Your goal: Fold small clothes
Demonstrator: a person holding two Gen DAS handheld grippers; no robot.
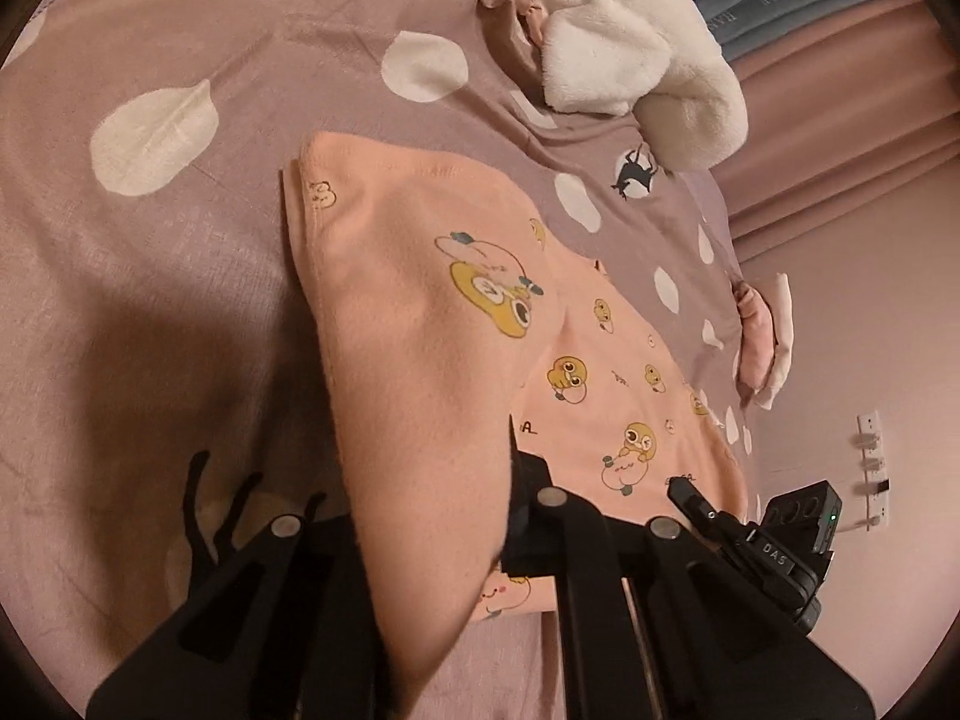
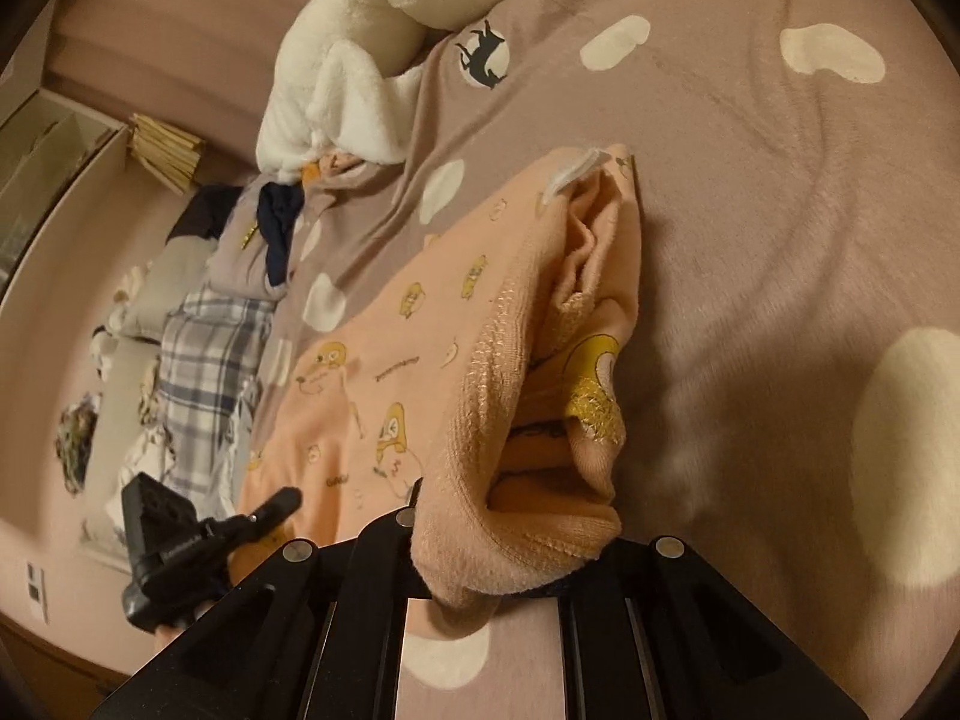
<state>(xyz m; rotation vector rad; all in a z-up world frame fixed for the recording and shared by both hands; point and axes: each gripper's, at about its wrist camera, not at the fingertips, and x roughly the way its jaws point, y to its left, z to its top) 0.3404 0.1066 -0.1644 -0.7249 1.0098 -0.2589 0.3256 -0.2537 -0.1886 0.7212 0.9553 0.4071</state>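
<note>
A bed (image 1: 180, 276) under a mauve cover with white spots fills the room. Pink curtains (image 1: 840, 138) hang beyond it, beside a pink wall (image 1: 852, 360) with sockets (image 1: 870, 468). Warm, dim light.

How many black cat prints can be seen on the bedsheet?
1. A black cat silhouette inside a white circle sits on the mauve spotted cotton bedsheet, just beside the white fluffy fleece garment. Others may be hidden.

Peach cartoon-print garment (image 1: 420, 312) lies partly folded, one edge lifted.
</note>
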